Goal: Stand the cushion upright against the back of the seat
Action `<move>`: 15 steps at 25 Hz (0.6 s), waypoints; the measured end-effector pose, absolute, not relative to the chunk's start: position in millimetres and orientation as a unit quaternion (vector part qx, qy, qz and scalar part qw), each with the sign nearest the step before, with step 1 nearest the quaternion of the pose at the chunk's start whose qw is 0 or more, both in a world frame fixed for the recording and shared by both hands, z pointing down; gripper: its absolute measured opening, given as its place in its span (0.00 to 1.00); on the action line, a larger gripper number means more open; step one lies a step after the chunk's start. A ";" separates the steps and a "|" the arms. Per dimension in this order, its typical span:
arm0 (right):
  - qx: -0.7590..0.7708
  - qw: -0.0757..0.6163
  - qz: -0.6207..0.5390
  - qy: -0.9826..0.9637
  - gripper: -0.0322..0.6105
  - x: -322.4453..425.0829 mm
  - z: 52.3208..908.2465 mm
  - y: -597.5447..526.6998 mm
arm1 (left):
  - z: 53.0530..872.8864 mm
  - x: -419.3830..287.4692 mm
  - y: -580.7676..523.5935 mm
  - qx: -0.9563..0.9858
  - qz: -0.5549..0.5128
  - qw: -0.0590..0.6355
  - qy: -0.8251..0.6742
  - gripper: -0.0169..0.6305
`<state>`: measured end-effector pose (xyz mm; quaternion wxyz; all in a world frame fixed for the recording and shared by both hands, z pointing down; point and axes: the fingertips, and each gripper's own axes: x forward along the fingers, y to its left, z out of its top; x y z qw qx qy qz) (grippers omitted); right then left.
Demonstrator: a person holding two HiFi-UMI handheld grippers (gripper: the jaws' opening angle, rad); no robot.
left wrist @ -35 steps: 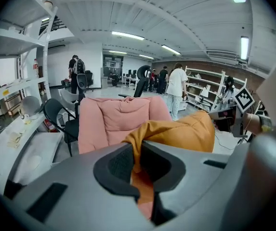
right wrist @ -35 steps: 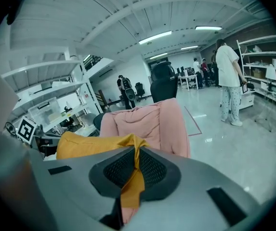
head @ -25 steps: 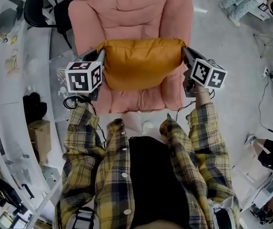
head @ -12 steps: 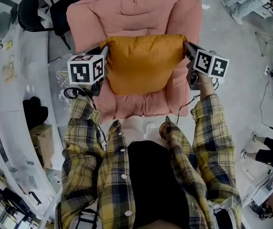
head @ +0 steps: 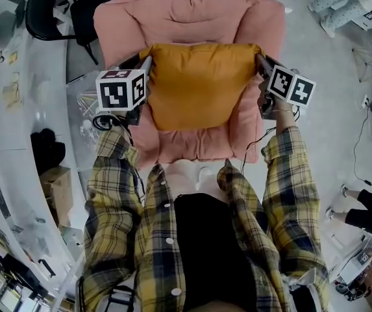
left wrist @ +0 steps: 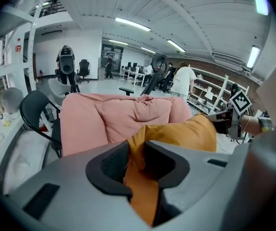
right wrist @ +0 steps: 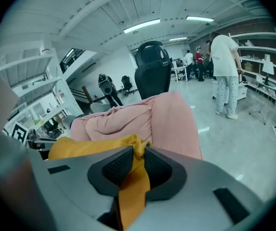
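Observation:
An orange cushion (head: 195,83) stands tilted on the pink armchair (head: 186,12), with its top edge against the padded back. My left gripper (head: 145,65) is at the cushion's upper left corner. In the left gripper view a fold of that corner (left wrist: 138,177) hangs between the jaws, which have just been opening; it lies against one pad, with a dark gap at the other. My right gripper (head: 259,60) holds the upper right corner. Its jaws have also just been opening, but both pads (right wrist: 118,165) still touch the orange fabric (right wrist: 133,186).
A black office chair (head: 49,8) stands behind the armchair at the left. A curved white desk (head: 23,129) with a cardboard box (head: 56,181) runs down the left side. Cables (head: 361,155) lie on the floor at the right. People stand far off in the room.
Both grippers and the cushion have moved toward the armchair's back. The cushion sat lower over the seat before; its top now rests against the backrest.

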<state>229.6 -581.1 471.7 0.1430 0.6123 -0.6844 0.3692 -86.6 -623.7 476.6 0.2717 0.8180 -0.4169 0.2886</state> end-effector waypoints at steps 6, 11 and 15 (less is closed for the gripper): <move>0.623 0.123 0.375 -0.675 0.18 236.5 475.2 -579.0 | 476.1 -90.7 -627.5 0.816 0.280 0.284 -0.419 0.21; 0.625 0.120 0.375 -0.674 0.20 238.7 475.6 -579.3 | 478.1 -94.9 -629.5 0.809 0.282 0.285 -0.429 0.27; 0.628 0.120 0.371 -0.674 0.21 241.4 476.2 -579.4 | 479.6 -100.8 -631.1 0.805 0.276 0.292 -0.436 0.34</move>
